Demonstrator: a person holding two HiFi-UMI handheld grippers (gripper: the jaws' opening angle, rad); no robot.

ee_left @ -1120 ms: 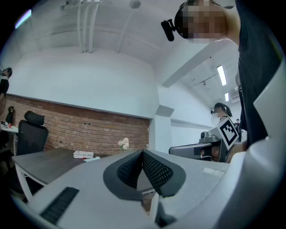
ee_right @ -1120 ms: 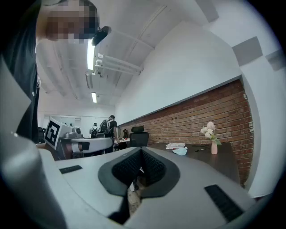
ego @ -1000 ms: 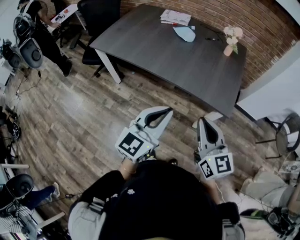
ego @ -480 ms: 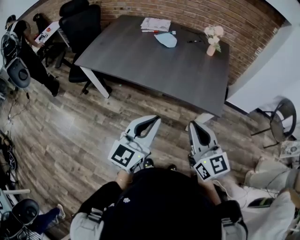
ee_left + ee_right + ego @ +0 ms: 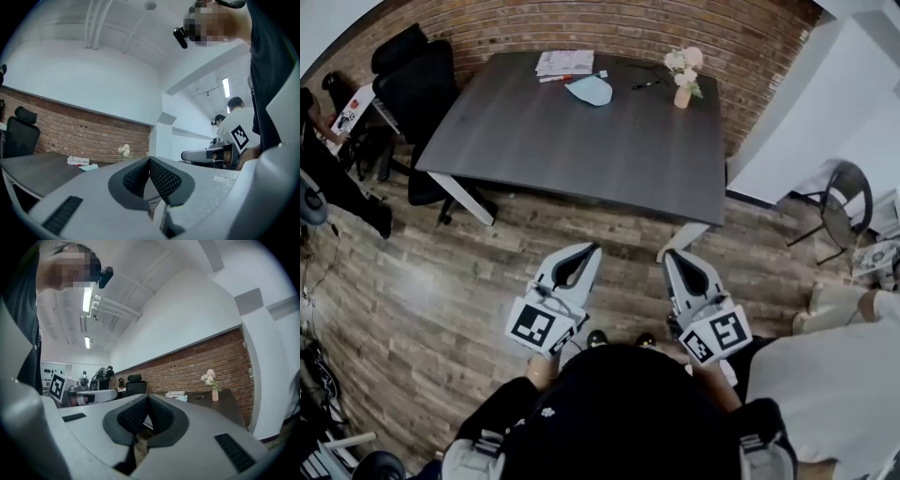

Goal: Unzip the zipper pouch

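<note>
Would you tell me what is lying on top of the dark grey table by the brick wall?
A light blue zipper pouch, a stack of papers, a pink vase of pale flowers and a small dark item beside it. Anything beneath the pouch is hidden.

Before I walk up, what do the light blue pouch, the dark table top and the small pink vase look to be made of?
Light blue pouch: likely soft fabric or matte plastic; it lies flat with rounded edges, no gloss. Dark table top: wood or laminate, matte, faint streaky grain. Small pink vase: probably ceramic, smooth; too small to be sure.
</note>
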